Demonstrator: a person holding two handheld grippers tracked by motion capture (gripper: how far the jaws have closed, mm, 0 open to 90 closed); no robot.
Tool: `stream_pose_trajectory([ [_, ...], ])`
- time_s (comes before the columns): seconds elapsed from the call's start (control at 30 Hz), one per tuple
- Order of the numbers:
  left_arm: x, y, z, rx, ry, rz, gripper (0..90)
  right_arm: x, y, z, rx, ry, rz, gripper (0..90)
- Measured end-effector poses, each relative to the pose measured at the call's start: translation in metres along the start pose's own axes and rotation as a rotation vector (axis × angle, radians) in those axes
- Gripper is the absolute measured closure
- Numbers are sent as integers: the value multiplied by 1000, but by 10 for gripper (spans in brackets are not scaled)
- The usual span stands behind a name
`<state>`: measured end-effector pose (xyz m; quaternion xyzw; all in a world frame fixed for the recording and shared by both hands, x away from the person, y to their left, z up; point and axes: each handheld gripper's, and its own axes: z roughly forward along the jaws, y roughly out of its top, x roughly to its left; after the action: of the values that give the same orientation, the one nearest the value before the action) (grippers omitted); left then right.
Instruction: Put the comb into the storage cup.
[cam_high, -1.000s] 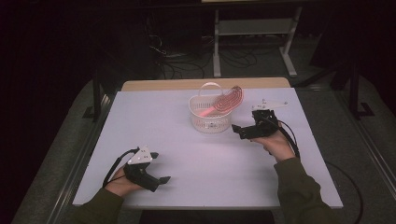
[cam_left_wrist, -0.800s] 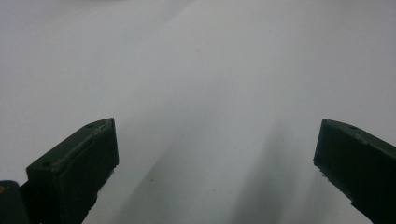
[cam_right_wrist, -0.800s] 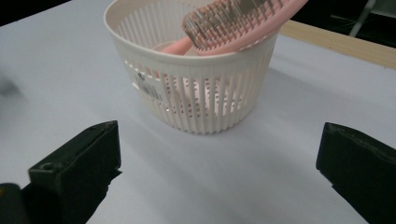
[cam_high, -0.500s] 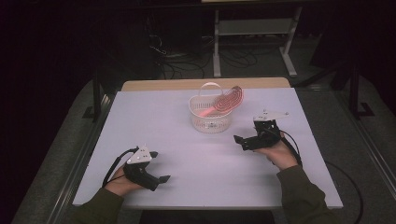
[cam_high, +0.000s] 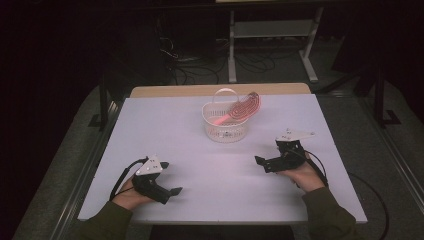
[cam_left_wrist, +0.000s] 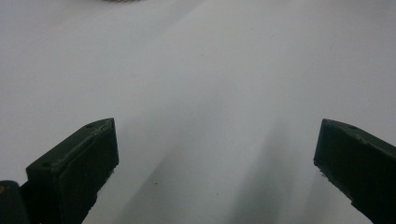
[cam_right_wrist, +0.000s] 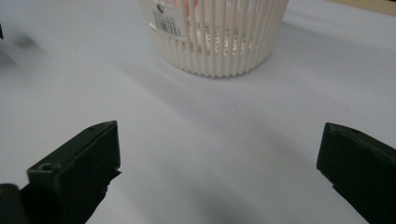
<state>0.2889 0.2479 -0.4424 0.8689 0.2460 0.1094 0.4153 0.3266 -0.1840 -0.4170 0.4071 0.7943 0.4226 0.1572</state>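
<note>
My jaws on both the left gripper (cam_high: 159, 181) and the right gripper (cam_high: 270, 162) stand wide apart, holding nothing. The pink brush (cam_high: 239, 110) leans over the white basket (cam_high: 226, 131) rim mid-surface (cam_high: 190, 130); a careless nudge could tip the light basket.

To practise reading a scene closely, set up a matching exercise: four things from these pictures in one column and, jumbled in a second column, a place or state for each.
Column one:
1. white slatted basket
2. pink comb
3. left gripper
4. right gripper

Column two:
A. open, at the table's near left
B. leaning out over the basket's rim
C. standing at the table's far middle
D. open, at the table's right, jaws towards the basket

Pairs: 1-C, 2-B, 3-A, 4-D
</note>
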Motion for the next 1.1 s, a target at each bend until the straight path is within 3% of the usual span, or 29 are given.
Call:
stream_pose_trajectory([
  [0.5,0,1,-2,-13,-3,-4,0,10,-29,-17,2,13,8,0],
  [0.8,0,1,-1,-15,-3,-11,0,10,-45,-18,22,32,32,0],
  [1.1,1,1,-1,-18,1,-9,0,15,-50,-20,28,36,15,0],
])
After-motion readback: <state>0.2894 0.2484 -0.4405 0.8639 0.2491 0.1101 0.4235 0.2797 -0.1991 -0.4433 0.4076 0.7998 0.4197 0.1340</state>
